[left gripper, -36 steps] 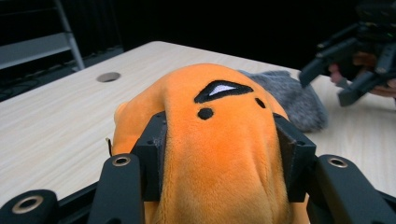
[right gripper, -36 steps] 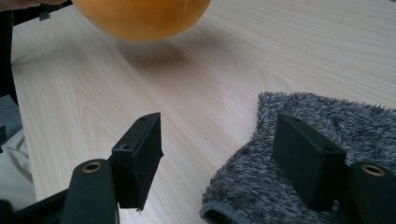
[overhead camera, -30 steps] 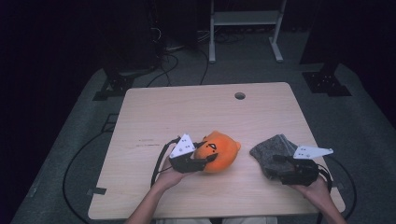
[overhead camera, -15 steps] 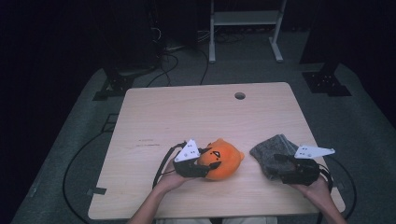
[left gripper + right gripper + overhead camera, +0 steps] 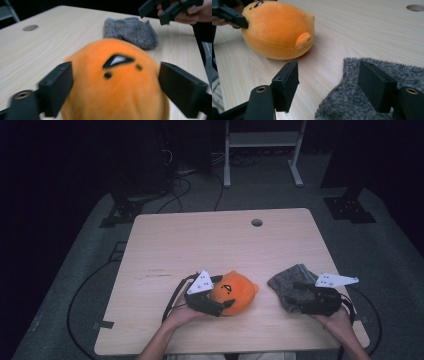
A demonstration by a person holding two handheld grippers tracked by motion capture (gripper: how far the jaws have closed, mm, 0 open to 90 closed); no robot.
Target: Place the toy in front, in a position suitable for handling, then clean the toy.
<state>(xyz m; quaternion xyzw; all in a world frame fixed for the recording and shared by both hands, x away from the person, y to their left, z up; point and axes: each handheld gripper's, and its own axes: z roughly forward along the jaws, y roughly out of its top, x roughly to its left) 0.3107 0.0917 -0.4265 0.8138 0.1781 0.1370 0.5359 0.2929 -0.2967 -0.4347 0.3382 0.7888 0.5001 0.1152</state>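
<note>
Dim lab or recording studio, bare light wooden table (image 5: 225, 245) with a round cable hole (image 5: 257, 222), grey carpeted floor (image 5: 90, 270) with black cables (image 5: 75, 295) trailing across it, white metal stand legs (image 5: 260, 150) and black equipment bases (image 5: 350, 205) in darkness behind

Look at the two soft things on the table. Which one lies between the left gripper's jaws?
The orange plush toy, round with a black-stitched face. It sits between the left gripper jaws, which have just been opening. The grey fuzzy cloth lies flat by the right gripper.
</note>
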